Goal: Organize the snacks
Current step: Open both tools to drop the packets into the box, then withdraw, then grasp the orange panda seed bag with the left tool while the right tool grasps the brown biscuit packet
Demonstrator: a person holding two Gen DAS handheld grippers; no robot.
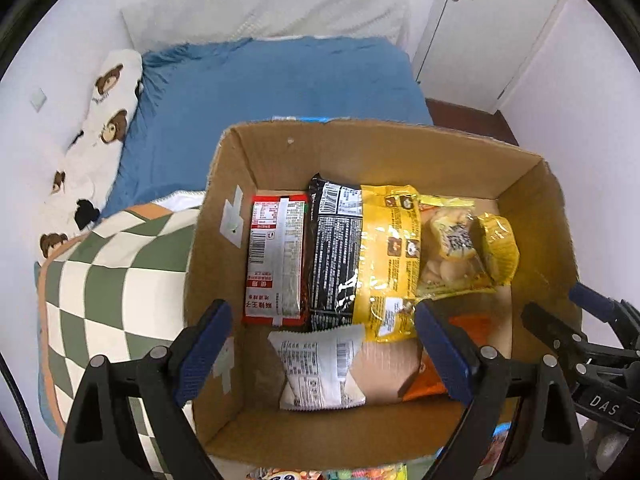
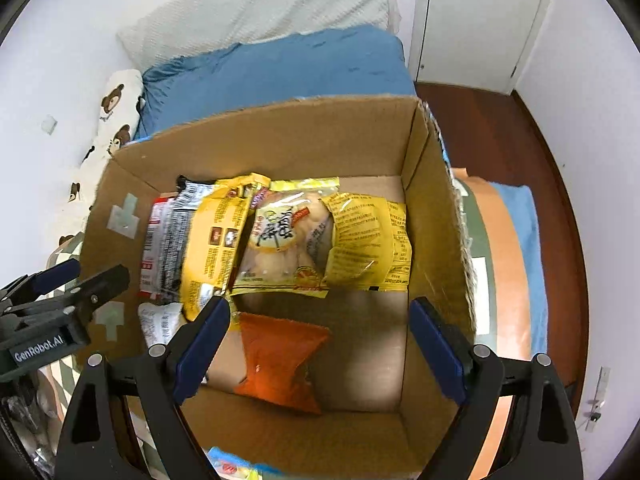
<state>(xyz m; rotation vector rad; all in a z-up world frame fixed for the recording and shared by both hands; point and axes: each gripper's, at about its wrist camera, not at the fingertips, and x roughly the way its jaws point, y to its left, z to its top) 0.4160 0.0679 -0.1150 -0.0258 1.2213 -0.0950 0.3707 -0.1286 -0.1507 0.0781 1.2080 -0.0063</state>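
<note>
Open cardboard box (image 1: 400,148) on bed: red (image 1: 276,256), black (image 1: 334,248), yellow (image 1: 390,256) packets side by side; white (image 1: 320,368), orange (image 2: 280,360) packets nearer.

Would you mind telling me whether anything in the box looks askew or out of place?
Mostly tidy: the back packets stand in a row. The orange packet lies flat and skewed on the cardboard box floor, apart from the row, and the white packet lies flat too.
</note>
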